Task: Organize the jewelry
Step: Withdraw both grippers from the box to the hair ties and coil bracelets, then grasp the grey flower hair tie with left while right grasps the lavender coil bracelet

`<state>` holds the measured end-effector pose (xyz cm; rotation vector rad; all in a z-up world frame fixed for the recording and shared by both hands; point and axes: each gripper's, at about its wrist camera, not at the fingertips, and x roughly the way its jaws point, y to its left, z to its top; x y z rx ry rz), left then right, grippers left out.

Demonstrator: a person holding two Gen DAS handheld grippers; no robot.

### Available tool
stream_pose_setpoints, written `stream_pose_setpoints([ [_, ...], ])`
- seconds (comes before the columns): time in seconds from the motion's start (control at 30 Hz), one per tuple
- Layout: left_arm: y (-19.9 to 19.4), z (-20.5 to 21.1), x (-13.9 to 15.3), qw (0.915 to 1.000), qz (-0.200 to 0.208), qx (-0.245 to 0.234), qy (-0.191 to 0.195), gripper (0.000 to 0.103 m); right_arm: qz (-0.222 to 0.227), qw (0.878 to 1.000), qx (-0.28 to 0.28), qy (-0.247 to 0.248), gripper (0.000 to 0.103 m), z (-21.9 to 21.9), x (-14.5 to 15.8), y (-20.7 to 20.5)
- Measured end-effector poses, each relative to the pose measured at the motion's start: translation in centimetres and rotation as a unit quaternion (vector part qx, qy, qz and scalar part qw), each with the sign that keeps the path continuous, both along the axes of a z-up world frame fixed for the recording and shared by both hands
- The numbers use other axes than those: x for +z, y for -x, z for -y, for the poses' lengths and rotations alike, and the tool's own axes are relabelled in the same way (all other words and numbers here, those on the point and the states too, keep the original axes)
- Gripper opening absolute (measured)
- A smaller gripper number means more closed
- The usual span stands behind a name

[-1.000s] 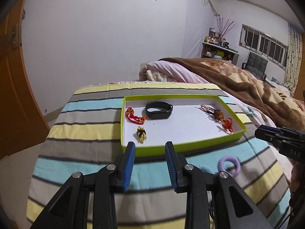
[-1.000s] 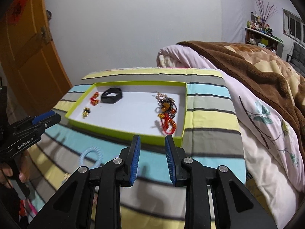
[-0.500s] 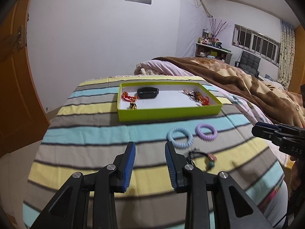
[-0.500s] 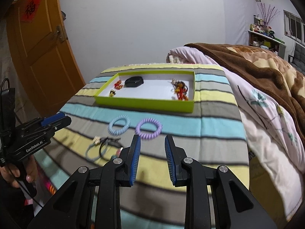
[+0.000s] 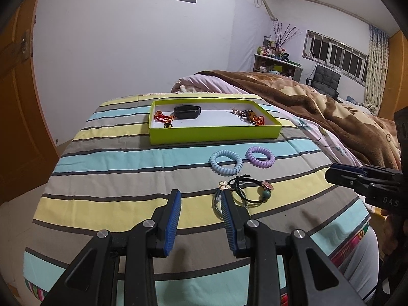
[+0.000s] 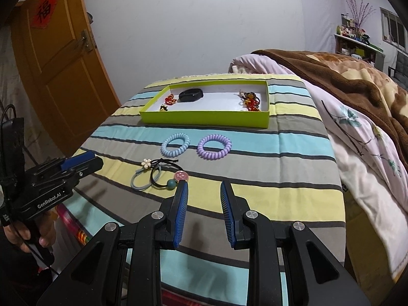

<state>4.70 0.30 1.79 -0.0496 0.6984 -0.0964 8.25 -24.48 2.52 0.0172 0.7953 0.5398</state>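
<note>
A green tray (image 5: 214, 134) (image 6: 204, 121) with a white floor sits on the striped bed. It holds a black band (image 5: 187, 111) (image 6: 190, 94), red charms (image 5: 161, 116) at its left and a beaded tangle (image 5: 251, 116) (image 6: 250, 101) at its right. In front lie a blue coil tie (image 5: 225, 161) (image 6: 175, 144), a purple coil tie (image 5: 260, 156) (image 6: 214, 146) and tangled elastic ties (image 5: 242, 191) (image 6: 158, 174). My left gripper (image 5: 201, 216) (image 6: 84, 164) is open and empty just left of the elastic ties. My right gripper (image 6: 204, 206) (image 5: 339, 176) is open and empty, right of them.
The striped cover (image 5: 114, 168) ends at a near edge below the grippers. A brown blanket (image 5: 318, 112) and pink quilt (image 6: 357, 137) fill the right side. An orange door (image 6: 58, 58) stands at the left, beyond the bed's edge.
Both grippers have pulled back from the tray toward the near edge of the bed. The coil ties and elastic ties have come into view. Both stay open.
</note>
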Motion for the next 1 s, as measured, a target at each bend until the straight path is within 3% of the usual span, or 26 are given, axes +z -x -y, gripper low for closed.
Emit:
stream_pose_setpoints([
  [0.53,-2.8,1.4,-2.8,0.9986,-0.044,-0.031,0.001,0.032,-0.016,1.0,0.007,0.007,0.027,-1.2,-1.3,-1.3],
  [1.0,-5.7,3.2,-5.0,0.9958,-0.074,-0.037,-0.039,0.029,-0.019,0.999,0.009,0.026,0.027,-2.3,-2.2,-5.3],
])
